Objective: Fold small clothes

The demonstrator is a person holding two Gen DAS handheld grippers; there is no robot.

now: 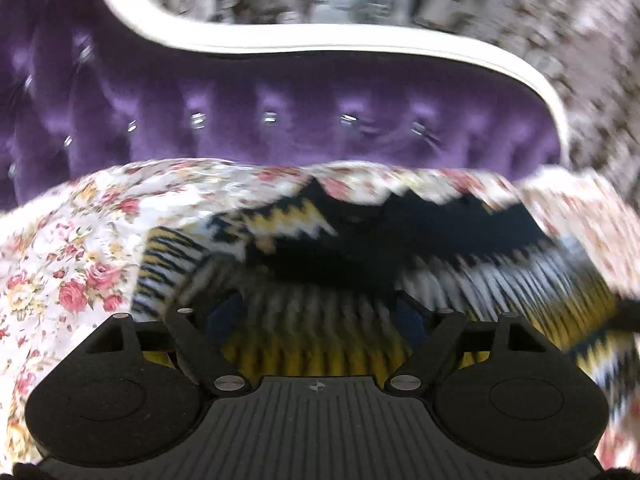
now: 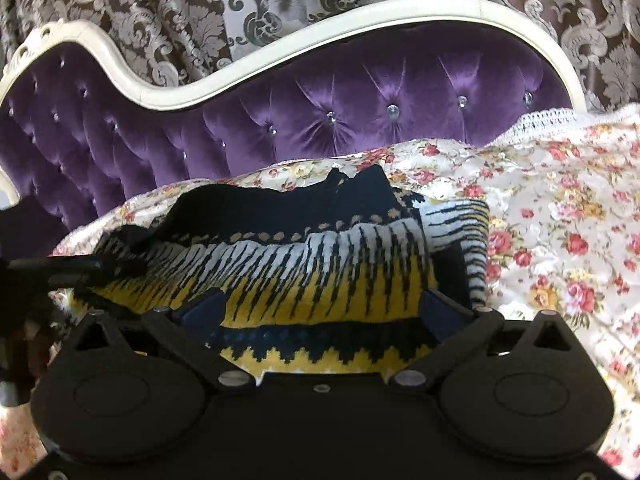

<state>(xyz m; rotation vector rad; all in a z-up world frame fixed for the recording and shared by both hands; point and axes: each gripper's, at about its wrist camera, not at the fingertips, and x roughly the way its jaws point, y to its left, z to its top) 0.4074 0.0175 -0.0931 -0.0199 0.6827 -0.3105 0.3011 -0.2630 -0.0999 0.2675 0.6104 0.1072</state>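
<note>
A small knitted sweater [image 2: 304, 268] in black, white and yellow zigzag bands lies crumpled on a floral bedspread [image 2: 560, 216]. It also shows, motion-blurred, in the left wrist view [image 1: 320, 264]. My right gripper [image 2: 320, 312] is open with its blue-padded fingers [image 2: 208, 308] wide apart, low over the sweater's yellow and black hem. My left gripper [image 1: 316, 316] is open too, its blue pads [image 1: 224, 316] spread over the yellow band of the sweater. The other gripper's dark tip [image 2: 60, 272] shows at the sweater's left edge in the right wrist view.
A tufted purple velvet headboard [image 2: 320, 112] with a cream frame [image 2: 280, 56] stands right behind the bed. Patterned damask curtains [image 2: 140, 8] hang behind it. A white crochet edge [image 2: 544, 120] lies at the bedspread's far right.
</note>
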